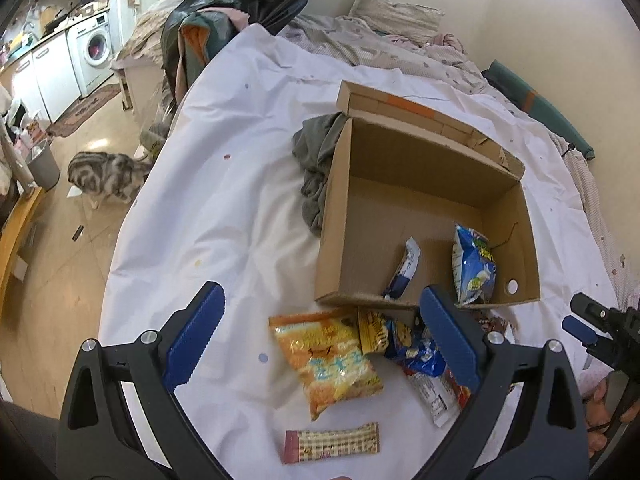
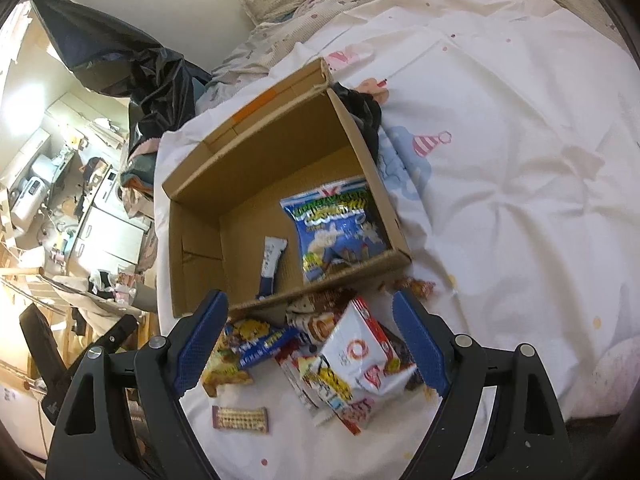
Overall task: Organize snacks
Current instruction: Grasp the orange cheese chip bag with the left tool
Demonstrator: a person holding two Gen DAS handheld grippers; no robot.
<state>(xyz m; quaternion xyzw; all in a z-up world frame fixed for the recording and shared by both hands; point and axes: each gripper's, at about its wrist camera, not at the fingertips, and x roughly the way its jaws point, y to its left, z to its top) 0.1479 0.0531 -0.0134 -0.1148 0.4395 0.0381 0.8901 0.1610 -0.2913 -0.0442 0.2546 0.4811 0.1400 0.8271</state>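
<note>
An open cardboard box [image 1: 340, 208] [image 2: 192, 236] lies on the white bedsheet. Inside it are a blue chip bag [image 1: 474, 266] [image 2: 336, 224] and a small white-and-blue packet [image 1: 404, 270] [image 2: 272, 262]. In front of the box lies a pile of snacks: an orange bag [image 1: 328, 360], a blue-and-yellow packet [image 1: 400, 340] [image 2: 256, 338], a white packet with a red ring [image 2: 360, 356] and a pink bar [image 1: 332, 440] [image 2: 240, 418]. My left gripper [image 1: 320, 340] is open above the orange bag. My right gripper [image 2: 312, 344] is open above the pile; it also shows in the left wrist view [image 1: 580, 328].
A grey garment [image 1: 316, 160] lies against the box's far left side. A black bag [image 1: 240, 4] sits at the bed's far corner, pillows [image 1: 392, 12] near the wall. A striped cat [image 1: 104, 176] stands on the floor left of the bed.
</note>
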